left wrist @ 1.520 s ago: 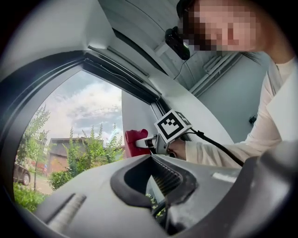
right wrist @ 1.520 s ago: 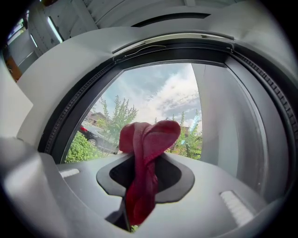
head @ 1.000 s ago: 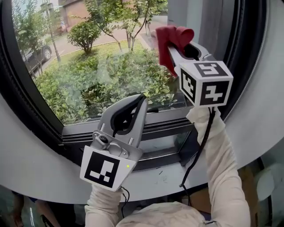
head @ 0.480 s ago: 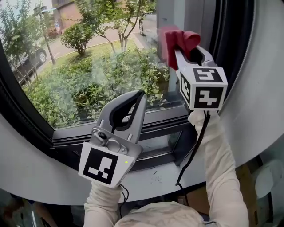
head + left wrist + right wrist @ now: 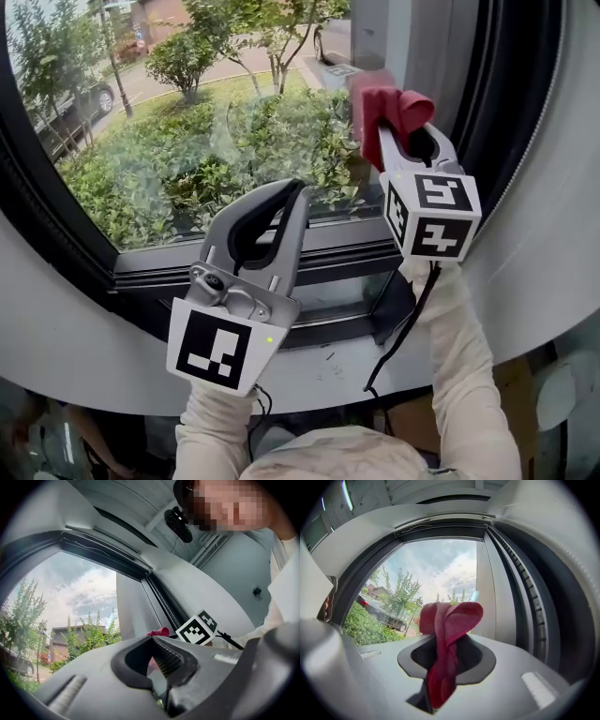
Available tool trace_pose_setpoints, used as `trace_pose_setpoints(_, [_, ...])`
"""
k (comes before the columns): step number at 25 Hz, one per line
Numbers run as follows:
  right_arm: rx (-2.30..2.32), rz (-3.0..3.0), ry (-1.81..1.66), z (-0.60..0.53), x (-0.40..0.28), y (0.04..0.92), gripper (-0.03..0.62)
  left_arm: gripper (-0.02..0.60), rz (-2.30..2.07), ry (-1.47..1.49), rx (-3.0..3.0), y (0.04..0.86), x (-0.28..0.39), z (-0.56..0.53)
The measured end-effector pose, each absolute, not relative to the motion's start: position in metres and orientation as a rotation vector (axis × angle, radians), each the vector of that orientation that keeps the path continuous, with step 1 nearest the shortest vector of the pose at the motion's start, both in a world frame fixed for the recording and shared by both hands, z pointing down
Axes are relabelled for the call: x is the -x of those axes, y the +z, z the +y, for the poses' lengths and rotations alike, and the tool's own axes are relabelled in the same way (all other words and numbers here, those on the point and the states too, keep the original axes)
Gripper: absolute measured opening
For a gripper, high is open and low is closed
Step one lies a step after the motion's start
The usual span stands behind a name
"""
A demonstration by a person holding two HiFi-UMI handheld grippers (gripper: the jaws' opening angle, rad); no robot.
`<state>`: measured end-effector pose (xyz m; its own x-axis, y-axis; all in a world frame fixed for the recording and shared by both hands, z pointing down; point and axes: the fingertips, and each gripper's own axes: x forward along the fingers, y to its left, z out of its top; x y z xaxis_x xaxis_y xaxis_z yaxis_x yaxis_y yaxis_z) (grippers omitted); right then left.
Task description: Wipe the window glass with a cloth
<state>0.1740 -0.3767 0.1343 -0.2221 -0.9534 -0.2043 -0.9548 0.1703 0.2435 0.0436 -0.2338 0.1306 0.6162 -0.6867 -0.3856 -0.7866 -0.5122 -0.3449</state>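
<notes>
Count on inspection, head view. Grippers, two: left gripper at six o'clock, right gripper at two o'clock. Marker cubes, two, one per gripper. Cloth — one, red, at one o'clock. Window glass, one pane. Cable — one, black, at five o'clock.

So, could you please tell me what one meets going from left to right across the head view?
Parked car → left tongs → red cloth → dark window frame.
</notes>
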Motion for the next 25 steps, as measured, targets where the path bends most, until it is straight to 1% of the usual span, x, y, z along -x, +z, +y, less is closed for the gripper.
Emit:
trace_pose_setpoints(4, [1.962,2.4,0.487,-0.376,-0.156,0.141,0.117,0.0,1.186,0.268,2.315,0.129,-0.024,-0.237])
trace_pose_setpoints(7, [1.955,2.387,0.459,-0.374,-0.133,0.143,0.115,0.0,1.215,0.273,2.295,0.13,0.005,-0.241])
trace_pose_setpoints(15, [1.947,2.355,0.503,-0.362,-0.04,0.133,0.114,0.0,1.198,0.313,2.314,0.125,0.084,-0.253])
trace_pose_setpoints(25, [1.842,2.364,0.63,-0.345,0.062,0.104,0.111,0.0,1.169,0.343,2.326,0.126,0.142,-0.253])
